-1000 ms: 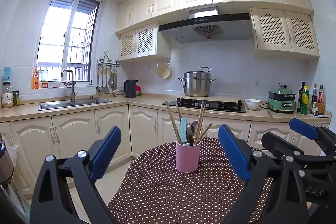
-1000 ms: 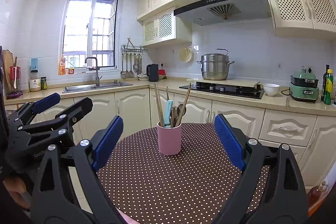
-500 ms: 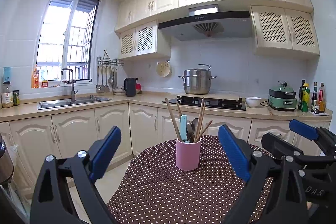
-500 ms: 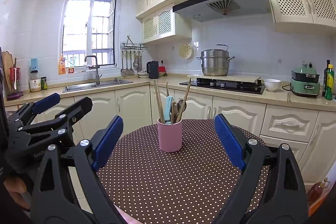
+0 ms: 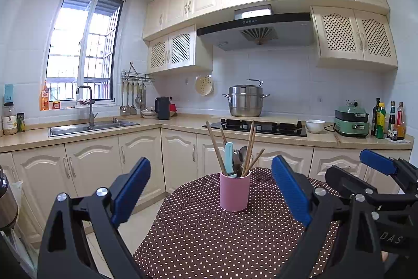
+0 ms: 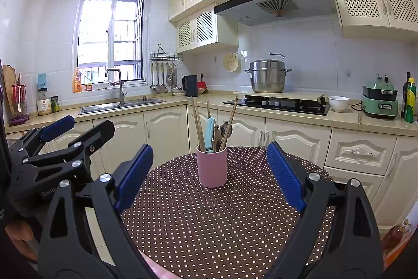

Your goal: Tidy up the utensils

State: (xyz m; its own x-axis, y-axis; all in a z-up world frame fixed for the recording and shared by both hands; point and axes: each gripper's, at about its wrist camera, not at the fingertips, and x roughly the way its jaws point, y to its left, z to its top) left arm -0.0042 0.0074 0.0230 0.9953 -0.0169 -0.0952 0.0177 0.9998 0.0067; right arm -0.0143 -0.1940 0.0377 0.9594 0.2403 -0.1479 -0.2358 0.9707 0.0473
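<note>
A pink cup point(image 5: 234, 190) point(image 6: 212, 166) stands upright near the far side of a round table with a brown polka-dot cloth point(image 5: 209, 239) point(image 6: 222, 221). It holds wooden chopsticks point(image 5: 216, 148) point(image 6: 197, 122), a light-blue-handled utensil point(image 5: 229, 157) point(image 6: 209, 134) and metal spoons point(image 5: 241, 156). My left gripper point(image 5: 211, 190) is open and empty, held above the table short of the cup. My right gripper point(image 6: 210, 174) is open and empty too, at about the same distance. Each gripper shows at the edge of the other's view.
Kitchen counters run behind the table, with a sink point(image 5: 91, 126), a hob with a steel pot point(image 5: 245, 101), a white bowl point(image 5: 314, 125), a green cooker point(image 5: 351, 120) and bottles point(image 5: 389, 119). Floor shows left of the table.
Both views have tilted down slightly, so the cup and kitchen sit higher in frame. Both grippers stay open and empty.
</note>
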